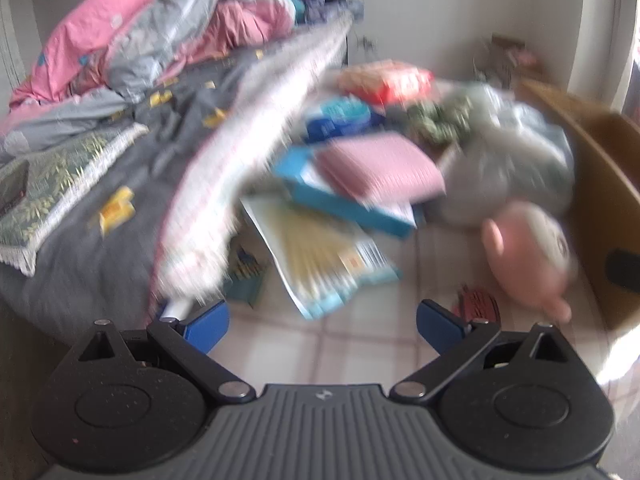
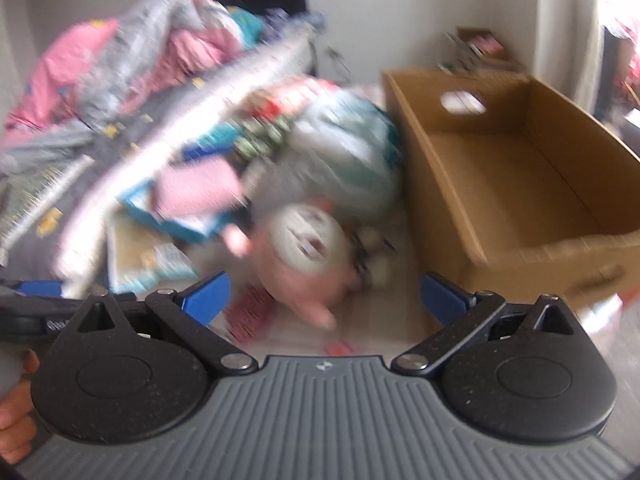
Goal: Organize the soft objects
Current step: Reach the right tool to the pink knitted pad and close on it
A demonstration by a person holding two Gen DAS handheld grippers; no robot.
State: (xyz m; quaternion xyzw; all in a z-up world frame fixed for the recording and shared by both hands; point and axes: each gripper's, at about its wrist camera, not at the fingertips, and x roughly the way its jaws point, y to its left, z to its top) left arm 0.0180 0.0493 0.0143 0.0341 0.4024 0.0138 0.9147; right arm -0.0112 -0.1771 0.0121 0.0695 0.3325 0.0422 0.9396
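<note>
A pink plush toy (image 2: pixel 304 264) with a white face lies on the tiled floor, just ahead of my right gripper (image 2: pixel 325 300), which stands open and holds nothing. The same plush toy (image 1: pixel 528 248) appears at the right of the left wrist view, beyond my open, empty left gripper (image 1: pixel 323 326). Behind the toy sits a grey-green soft bundle (image 2: pixel 336 160); the bundle (image 1: pixel 504 168) also shows in the left wrist view. A pink flat cushion (image 1: pixel 380 168) rests on a blue box. An open cardboard box (image 2: pixel 520 176) stands to the right. Both views are blurred.
A bed (image 1: pixel 100 184) with a grey cover, a green pillow and piled pink and grey quilts (image 1: pixel 160 28) fills the left. Flat boxes and packets (image 1: pixel 320 256) litter the floor beside it. A red patterned item (image 1: pixel 478 302) lies near the toy. A hand (image 2: pixel 16 420) shows at lower left.
</note>
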